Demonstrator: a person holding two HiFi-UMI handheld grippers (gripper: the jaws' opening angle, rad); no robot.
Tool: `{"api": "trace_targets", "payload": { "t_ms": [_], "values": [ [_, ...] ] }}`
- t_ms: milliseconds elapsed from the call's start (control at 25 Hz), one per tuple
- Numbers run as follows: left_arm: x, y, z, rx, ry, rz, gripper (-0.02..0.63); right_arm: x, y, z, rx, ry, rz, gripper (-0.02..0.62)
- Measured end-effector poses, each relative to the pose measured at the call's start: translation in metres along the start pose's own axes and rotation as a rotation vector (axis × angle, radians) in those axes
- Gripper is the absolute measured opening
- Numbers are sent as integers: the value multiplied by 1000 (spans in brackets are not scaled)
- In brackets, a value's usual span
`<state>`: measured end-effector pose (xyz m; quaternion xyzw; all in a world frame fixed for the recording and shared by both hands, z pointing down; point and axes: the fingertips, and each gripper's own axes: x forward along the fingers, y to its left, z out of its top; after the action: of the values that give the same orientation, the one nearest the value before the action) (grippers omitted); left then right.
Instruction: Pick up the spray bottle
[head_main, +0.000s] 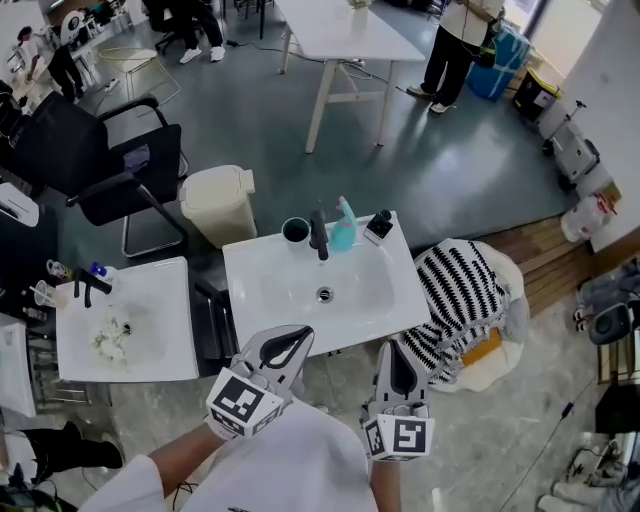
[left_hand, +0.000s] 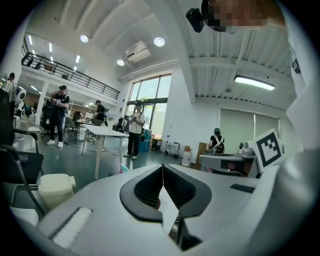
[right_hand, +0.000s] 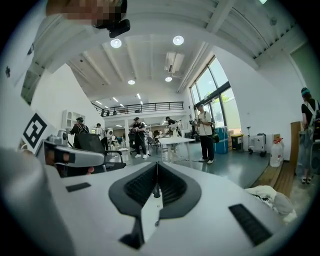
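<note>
Head view only: spray bottle (head_main: 343, 225), teal, upright on the back rim of the white sink (head_main: 270, 300), just right of the black tap (head_main: 319, 237); black cup (head_main: 296, 231) left of the tap, contents not visible. Cream bin (head_main: 218, 205), lid down. Gripper views only: ceiling lamps (right_hand: 177, 40). My left gripper (head_main: 300, 338) and right gripper (head_main: 394, 352): jaws pressed together, nothing between, by the sink's front edge, well apart from the bottle

White sink (head_main: 262, 288), black faucet (head_main: 319, 236), beige bin (head_main: 218, 205).
</note>
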<state>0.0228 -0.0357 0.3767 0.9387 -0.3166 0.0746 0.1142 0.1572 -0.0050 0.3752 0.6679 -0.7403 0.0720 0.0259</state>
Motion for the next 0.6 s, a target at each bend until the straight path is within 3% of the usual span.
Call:
{"api": "trace_targets", "payload": {
  "t_ms": [280,600],
  "values": [
    [21,35,-4,-13,2,-37,6,36,4,-10,6,16,-40,6],
    [34,49,-7,-17,15,-16,6,56,1,-24,-12,64,-10,6]
  ]
}}
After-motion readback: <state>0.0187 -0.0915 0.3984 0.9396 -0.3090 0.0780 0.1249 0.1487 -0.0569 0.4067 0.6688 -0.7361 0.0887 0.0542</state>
